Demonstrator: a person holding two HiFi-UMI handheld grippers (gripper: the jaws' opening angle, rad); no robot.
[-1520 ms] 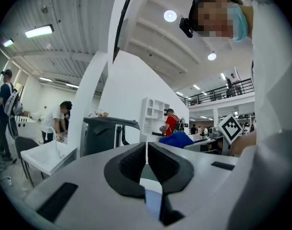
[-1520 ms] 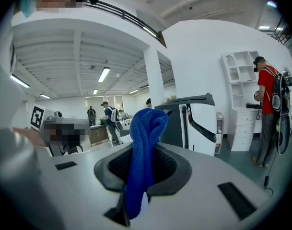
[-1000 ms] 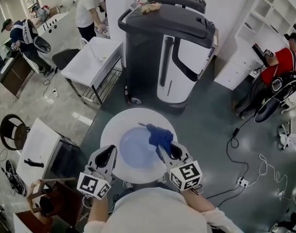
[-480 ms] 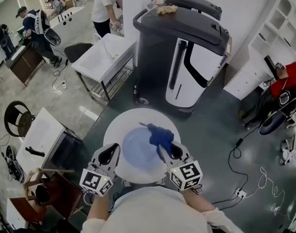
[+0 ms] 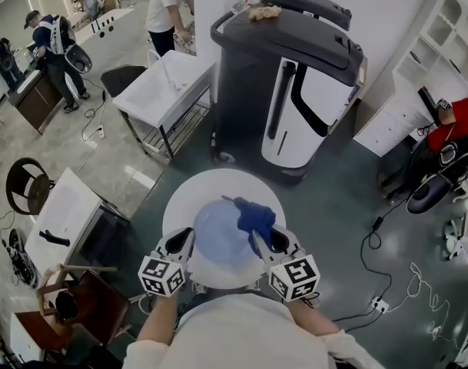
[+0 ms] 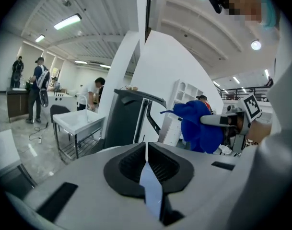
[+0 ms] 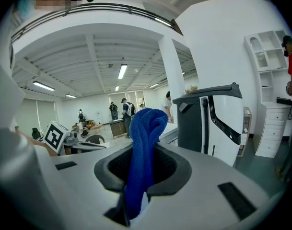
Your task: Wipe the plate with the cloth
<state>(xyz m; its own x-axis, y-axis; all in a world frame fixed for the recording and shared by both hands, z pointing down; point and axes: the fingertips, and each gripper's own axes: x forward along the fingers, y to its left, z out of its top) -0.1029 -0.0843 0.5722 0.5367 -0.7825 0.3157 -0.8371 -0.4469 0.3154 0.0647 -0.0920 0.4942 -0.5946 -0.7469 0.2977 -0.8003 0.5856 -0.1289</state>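
The left claw (image 5: pixel 184 238), pinching the pale blue round plate (image 5: pixel 217 244) by its rim, has tipped it up at lower centre; the right claw (image 5: pixel 263 241) grips the blue fabric cloth (image 5: pixel 254 214), ready to wipe.

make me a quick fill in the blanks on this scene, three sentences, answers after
1. The right gripper is shut on a ___ cloth.
2. The left gripper is shut on the rim of the ___.
3. Below them stands a round ___ table.

Missing words: blue; plate; white
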